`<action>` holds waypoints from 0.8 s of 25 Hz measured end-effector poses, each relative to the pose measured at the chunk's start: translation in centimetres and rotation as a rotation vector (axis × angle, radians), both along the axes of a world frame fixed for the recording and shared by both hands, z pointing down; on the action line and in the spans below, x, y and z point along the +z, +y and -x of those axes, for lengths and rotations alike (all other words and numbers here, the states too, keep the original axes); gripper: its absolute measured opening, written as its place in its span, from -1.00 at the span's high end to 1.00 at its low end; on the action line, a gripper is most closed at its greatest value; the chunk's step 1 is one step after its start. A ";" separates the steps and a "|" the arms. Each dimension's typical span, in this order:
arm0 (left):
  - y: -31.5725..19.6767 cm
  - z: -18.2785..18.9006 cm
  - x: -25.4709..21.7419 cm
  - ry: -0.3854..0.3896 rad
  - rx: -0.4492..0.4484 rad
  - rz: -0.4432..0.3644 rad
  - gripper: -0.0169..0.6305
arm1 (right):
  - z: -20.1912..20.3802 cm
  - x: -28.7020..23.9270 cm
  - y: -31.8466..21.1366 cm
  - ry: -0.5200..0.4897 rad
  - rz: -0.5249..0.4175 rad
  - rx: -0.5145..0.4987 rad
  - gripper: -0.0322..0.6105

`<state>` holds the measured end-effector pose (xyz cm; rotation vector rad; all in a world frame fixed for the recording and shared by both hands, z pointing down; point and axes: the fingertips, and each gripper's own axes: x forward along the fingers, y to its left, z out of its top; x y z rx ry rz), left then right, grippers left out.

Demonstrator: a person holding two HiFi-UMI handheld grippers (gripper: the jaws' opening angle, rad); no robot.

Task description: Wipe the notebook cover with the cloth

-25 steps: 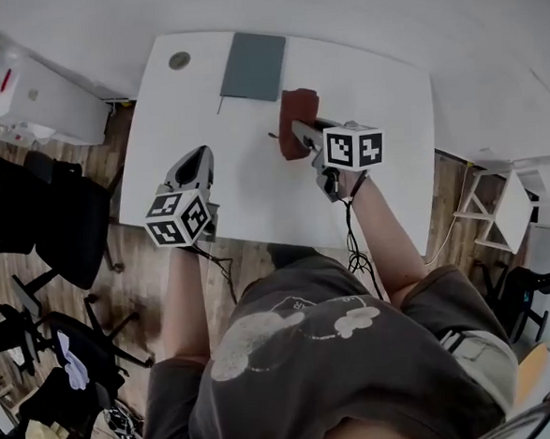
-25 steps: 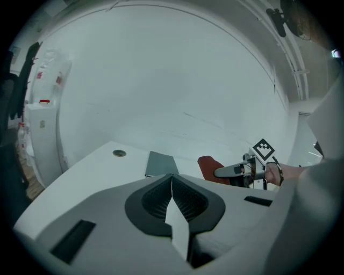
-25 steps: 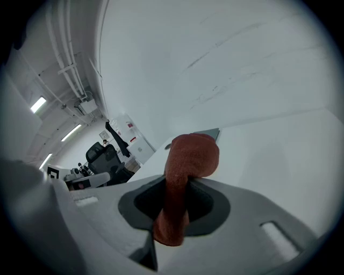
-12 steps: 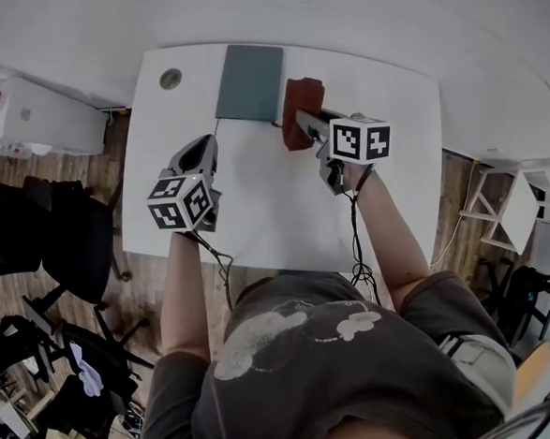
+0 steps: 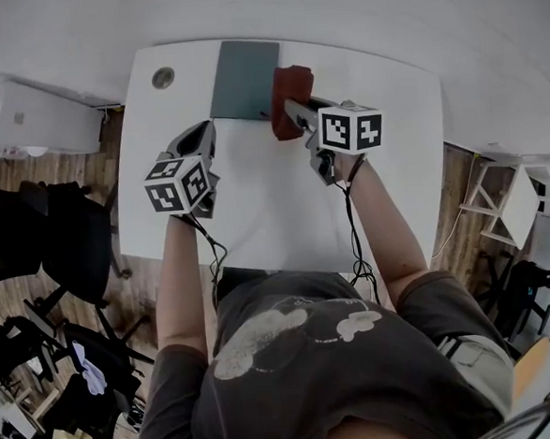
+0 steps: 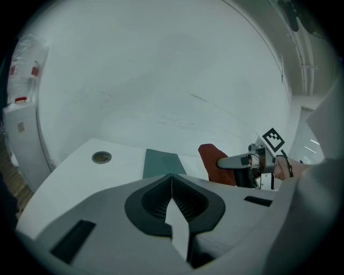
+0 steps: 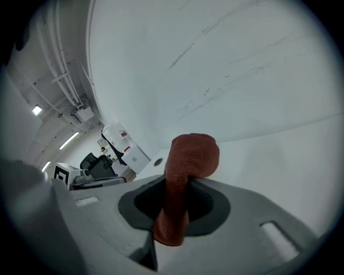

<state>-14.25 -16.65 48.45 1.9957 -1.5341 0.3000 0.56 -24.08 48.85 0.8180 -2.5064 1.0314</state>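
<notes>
A grey-green notebook [image 5: 245, 79] lies flat at the far edge of the white table [image 5: 275, 214]. My right gripper [image 5: 284, 112] is shut on a rust-red cloth [image 5: 288, 88], which hangs at the notebook's right edge. In the right gripper view the cloth [image 7: 185, 172] is pinched between the jaws and bulges out ahead of them. My left gripper [image 5: 202, 137] is shut and holds nothing, hovering just short of the notebook's near left corner. From the left gripper view I see the notebook [image 6: 163, 163], the cloth [image 6: 215, 164] and the right gripper [image 6: 236, 161].
A round cable hole [image 5: 163, 78] sits in the table's far left corner. A white cabinet [image 5: 33, 118] stands left of the table, black office chairs [image 5: 42, 239] below it. A small white side table [image 5: 523, 208] is at the right. A white wall lies beyond the table.
The right gripper has carried the cloth up and left, from the table surface to the notebook's right edge. The left gripper has edged toward the notebook.
</notes>
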 end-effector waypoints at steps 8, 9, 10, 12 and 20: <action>-2.3 0.7 2.4 -0.026 0.067 0.061 0.97 | 1.3 0.1 -2.0 -0.006 0.003 0.056 0.66; -2.7 0.8 2.9 -0.035 0.079 0.071 0.96 | 1.5 0.1 -2.4 -0.008 0.005 0.062 0.66; -3.0 0.9 3.4 -0.040 0.093 0.081 0.97 | 1.8 0.3 -2.7 -0.006 0.005 0.067 0.66; -3.6 1.0 4.1 -0.041 0.120 0.098 0.97 | 2.4 0.5 -3.2 -0.001 0.004 0.075 0.66; -5.3 2.1 6.1 -0.050 0.171 0.148 0.97 | 4.4 1.1 -4.7 -0.006 0.024 0.102 0.66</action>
